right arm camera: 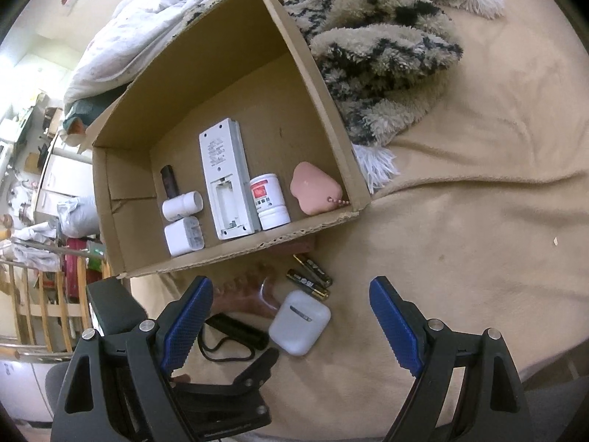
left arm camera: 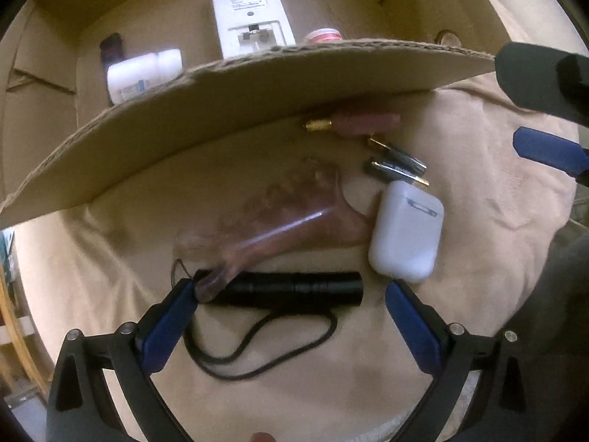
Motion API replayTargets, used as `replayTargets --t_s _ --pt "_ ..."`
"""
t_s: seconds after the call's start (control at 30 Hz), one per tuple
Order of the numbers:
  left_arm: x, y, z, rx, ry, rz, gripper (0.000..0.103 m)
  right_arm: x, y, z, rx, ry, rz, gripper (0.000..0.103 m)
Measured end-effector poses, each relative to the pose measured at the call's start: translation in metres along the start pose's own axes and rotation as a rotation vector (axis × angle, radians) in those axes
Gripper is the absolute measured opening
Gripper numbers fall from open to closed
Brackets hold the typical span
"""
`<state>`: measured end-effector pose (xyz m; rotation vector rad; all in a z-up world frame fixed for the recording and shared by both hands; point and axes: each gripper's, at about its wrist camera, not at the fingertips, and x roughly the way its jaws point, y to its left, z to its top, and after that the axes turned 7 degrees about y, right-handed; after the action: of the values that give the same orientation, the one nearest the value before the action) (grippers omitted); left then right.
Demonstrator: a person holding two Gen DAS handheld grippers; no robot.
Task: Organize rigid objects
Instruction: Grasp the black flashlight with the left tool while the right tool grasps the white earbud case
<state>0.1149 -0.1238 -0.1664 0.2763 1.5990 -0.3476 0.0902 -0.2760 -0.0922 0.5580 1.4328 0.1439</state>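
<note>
A black flashlight (left arm camera: 294,289) with a wrist cord lies on the beige blanket, lengthwise between the fingers of my open left gripper (left arm camera: 291,293); a gap shows at its right end. A brown comb (left arm camera: 279,228) rests across its left end, against the left finger. Beside them lie a white earbud case (left arm camera: 406,232), two batteries (left arm camera: 397,165) and a pink gold-tipped object (left arm camera: 364,123) half under the box flap. My right gripper (right arm camera: 290,289) hovers open above the case (right arm camera: 300,322), the batteries (right arm camera: 309,280) and the flashlight (right arm camera: 235,331), holding nothing.
An open cardboard box (right arm camera: 239,254) behind the loose items holds a white remote (right arm camera: 228,180), a red-labelled jar (right arm camera: 268,202), a pink piece (right arm camera: 313,188), a white charger (right arm camera: 184,235), a small white bottle (right arm camera: 182,204) and a dark tube (right arm camera: 169,180). A shaggy throw (right arm camera: 386,48) lies beyond.
</note>
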Motion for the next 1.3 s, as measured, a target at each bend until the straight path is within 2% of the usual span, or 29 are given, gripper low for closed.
replayTargets --t_s 0.07,0.17,0.23,0.33,0.4,0.43,0.53,0.7,0.83,1.03,1.2,1.3 --pt "0.000 0.000 0.002 -0.005 -0.004 0.028 0.085 0.001 -0.001 0.001 0.001 0.005 -0.007 0.092" --pt "-0.004 0.010 0.003 -0.042 0.011 -0.016 0.085 0.006 -0.004 0.001 -0.001 0.024 -0.029 0.092" --pt "-0.005 0.017 -0.003 -0.066 0.012 0.004 0.085 0.014 -0.006 0.001 0.004 0.063 -0.037 0.092" --pt "-0.011 0.025 -0.013 -0.109 0.012 0.030 0.085 0.035 -0.009 -0.002 0.031 0.155 0.009 0.092" --pt "-0.018 0.037 -0.018 -0.161 -0.003 0.032 0.085 0.048 -0.005 -0.005 0.023 0.211 0.014 0.075" --pt "-0.023 0.043 -0.020 -0.189 -0.013 0.031 0.085 0.057 -0.003 -0.006 0.017 0.237 0.011 0.062" --pt "-0.033 0.063 -0.023 -0.273 -0.045 0.044 0.085 0.073 0.003 -0.010 -0.001 0.266 -0.047 0.061" --pt "-0.040 0.085 -0.025 -0.372 -0.069 0.055 0.085 0.086 0.016 -0.010 -0.067 0.266 -0.131 0.061" --pt "-0.045 0.099 -0.024 -0.391 -0.097 0.068 0.085 0.091 0.036 -0.021 -0.217 0.260 -0.249 0.053" --pt "-0.039 0.096 -0.033 -0.424 -0.085 0.052 0.085 0.088 0.040 -0.034 -0.285 0.265 -0.313 0.052" --pt "-0.033 0.096 -0.032 -0.430 -0.075 0.053 0.085 0.103 0.051 -0.035 -0.325 0.256 -0.378 0.055" --pt "-0.032 0.093 -0.035 -0.425 -0.078 0.064 0.085 0.105 0.058 -0.040 -0.391 0.244 -0.414 0.051"
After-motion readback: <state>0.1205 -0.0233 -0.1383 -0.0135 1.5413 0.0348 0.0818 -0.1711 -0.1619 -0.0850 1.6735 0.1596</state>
